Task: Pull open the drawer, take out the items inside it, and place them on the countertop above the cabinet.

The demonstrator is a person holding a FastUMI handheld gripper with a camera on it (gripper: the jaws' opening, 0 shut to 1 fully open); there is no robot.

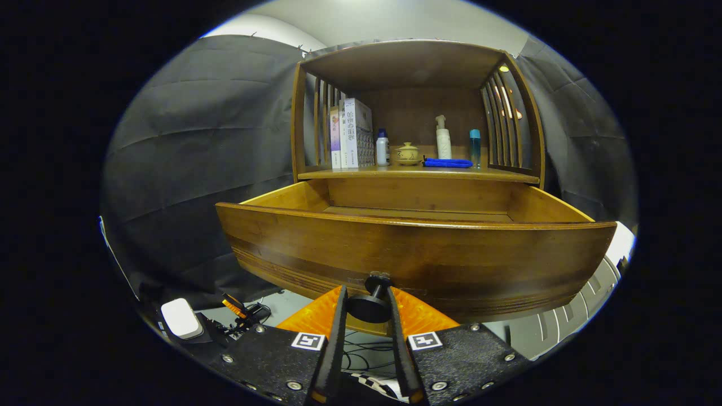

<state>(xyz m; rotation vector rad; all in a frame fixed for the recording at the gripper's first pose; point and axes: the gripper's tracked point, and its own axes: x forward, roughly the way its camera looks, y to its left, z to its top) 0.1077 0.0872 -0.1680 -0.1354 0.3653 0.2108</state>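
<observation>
While the two fingers close in from either side on the dark round knob (369, 307), the gripper (368, 316) stands narrow, both fingers pressed against the knob's disc, so the hold reads as a firm clamp on it. That knob is small, hard and smooth, probably metal or lacquered wood; it is stiff and will not give, but its rounded face could slip out if the pull is not straight along its stem. Just beyond it rises the drawer (417, 254), a heavy-looking solid wooden box with a curved front panel, drawn well out of the cabinet. It should slide rigidly as one piece, and the knob at the middle of the front is the only sensible place to take it. From this low angle the drawer's floor is mostly hidden behind the front panel, so I cannot tell what lies inside; the visible back strip of its floor looks bare. Above and behind sits the countertop (417, 175), a flat wooden ledge carrying books (352, 135), a small bottle (382, 149), a lidded cup (408, 153), a blue cloth (448, 163), a pump bottle (443, 138) and a blue tube (475, 145).
</observation>
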